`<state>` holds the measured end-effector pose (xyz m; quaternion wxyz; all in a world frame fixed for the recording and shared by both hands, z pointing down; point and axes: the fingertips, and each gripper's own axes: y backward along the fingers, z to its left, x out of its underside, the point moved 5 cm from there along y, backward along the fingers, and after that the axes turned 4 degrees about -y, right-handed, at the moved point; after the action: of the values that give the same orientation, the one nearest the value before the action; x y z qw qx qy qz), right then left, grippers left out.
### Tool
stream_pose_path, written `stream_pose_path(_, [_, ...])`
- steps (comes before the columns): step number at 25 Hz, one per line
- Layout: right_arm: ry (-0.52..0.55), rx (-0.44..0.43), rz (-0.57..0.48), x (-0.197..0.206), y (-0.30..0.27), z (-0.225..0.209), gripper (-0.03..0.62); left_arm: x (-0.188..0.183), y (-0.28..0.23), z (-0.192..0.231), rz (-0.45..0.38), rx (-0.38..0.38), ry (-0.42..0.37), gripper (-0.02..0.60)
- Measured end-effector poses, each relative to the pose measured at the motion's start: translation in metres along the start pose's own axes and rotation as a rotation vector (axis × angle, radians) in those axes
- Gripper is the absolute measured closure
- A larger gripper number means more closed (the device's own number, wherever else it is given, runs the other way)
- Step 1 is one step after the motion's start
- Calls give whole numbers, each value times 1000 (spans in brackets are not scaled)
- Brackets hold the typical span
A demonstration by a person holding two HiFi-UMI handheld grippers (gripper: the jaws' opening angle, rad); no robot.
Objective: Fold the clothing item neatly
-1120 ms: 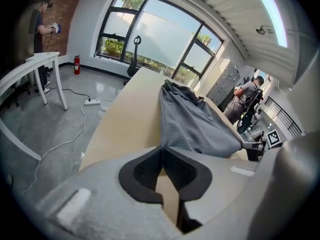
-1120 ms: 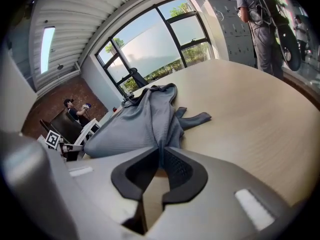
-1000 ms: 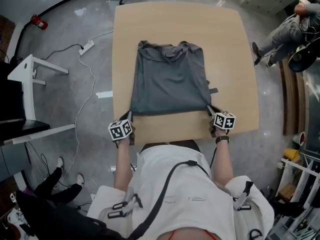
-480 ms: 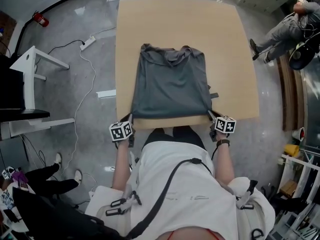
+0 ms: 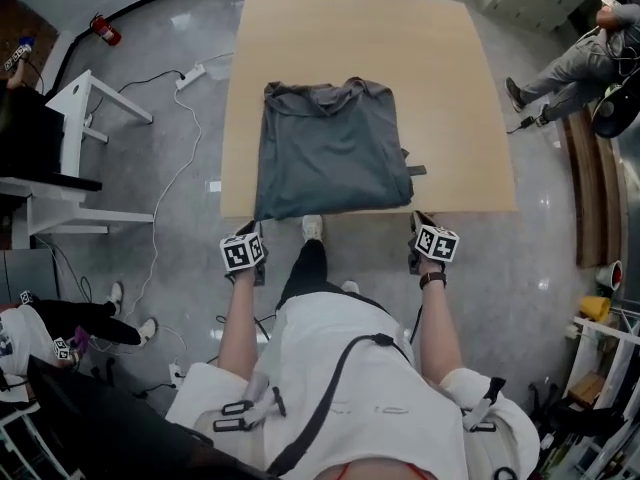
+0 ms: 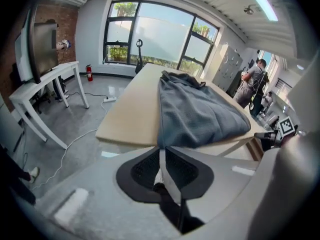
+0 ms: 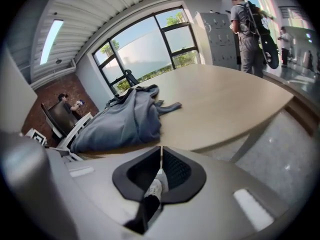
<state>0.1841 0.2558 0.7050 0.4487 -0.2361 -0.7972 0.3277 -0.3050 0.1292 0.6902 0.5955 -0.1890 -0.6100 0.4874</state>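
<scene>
A grey garment [image 5: 330, 148] lies folded on the wooden table [image 5: 450, 88], its near hem right at the table's near edge. Both grippers hang just off that edge, over the floor. My left gripper [image 5: 259, 231] sits at the hem's left corner. In the left gripper view the cloth [image 6: 200, 114] ends just ahead of the left gripper [image 6: 162, 151]; its jaws have just been opening, and a thin gap shows with no cloth in it. My right gripper [image 5: 417, 220] is shut and empty. In the right gripper view the garment [image 7: 120, 121] lies left of the right gripper [image 7: 161, 149], apart from it.
A power strip [image 5: 195, 71] with its cable lies on the floor to the left, by a white desk [image 5: 60, 108]. A person [image 5: 590, 58] sits at the far right, and another person [image 7: 250, 29] stands beyond the table. My own shoe [image 5: 312, 226] shows below the table's edge.
Both grippers drew back toward me, off the table's near edge, dragging the garment's hem to that edge. Both have since let go of the near corners.
</scene>
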Motion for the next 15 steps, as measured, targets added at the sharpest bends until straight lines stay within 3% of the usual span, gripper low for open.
stream_pose_path(3, [-97, -35, -66, 6, 31, -27, 595, 33, 16, -29, 35, -38, -26, 542])
stream_pose_path(5, [-159, -124, -67, 29, 56, -28, 595, 54, 39, -52, 29, -31, -5, 580])
stream_pose_path(7, [-177, -225, -59, 50, 81, -9, 595, 62, 65, -78, 4, 5, -7, 580])
stream_pose_path(12, [15, -418, -82, 36, 103, 94, 595, 15, 93, -133, -168, 135, -86, 580])
stream_pose_path(15, [70, -521, -153, 9, 110, 154, 594, -29, 104, -166, -265, 219, -214, 580])
